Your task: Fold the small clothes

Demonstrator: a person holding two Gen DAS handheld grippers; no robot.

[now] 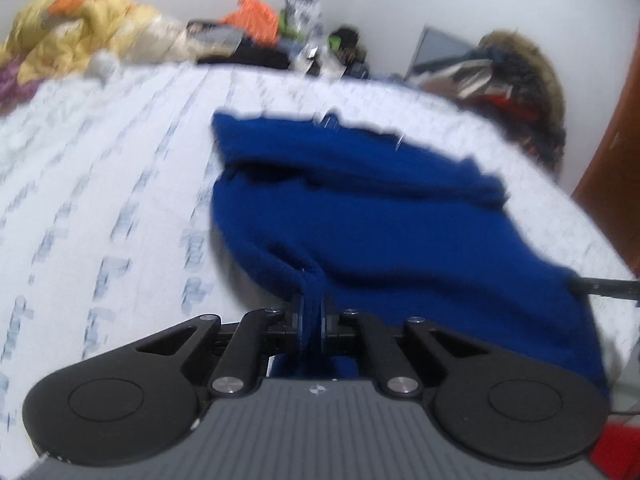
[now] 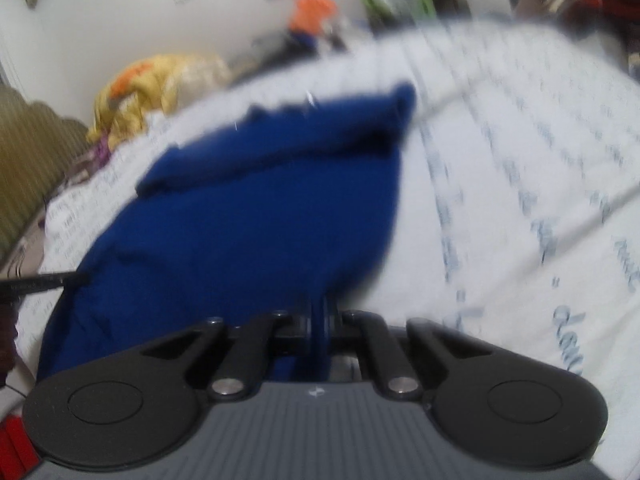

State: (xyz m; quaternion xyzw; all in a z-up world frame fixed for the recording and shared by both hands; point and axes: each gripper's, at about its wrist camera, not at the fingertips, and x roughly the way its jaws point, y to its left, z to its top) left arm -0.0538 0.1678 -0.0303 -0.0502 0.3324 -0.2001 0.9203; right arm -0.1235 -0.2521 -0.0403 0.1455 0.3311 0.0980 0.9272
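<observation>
My left gripper point(image 1: 314, 316) is clenched on a bunched near-left edge of the blue garment point(image 1: 380, 216), fabric pinched between its jaws. The garment lies spread across the white printed bedsheet point(image 1: 100, 184), its far edge folded over into a thick band (both views are blurred). My right gripper point(image 2: 319, 320) is likewise clamped on the garment's near-right edge, cloth rising between its jaws. At the far left of the bed sits a yellow quilt point(image 1: 80, 36); an orange item point(image 1: 254, 16) lies beyond the bed's far edge.
</observation>
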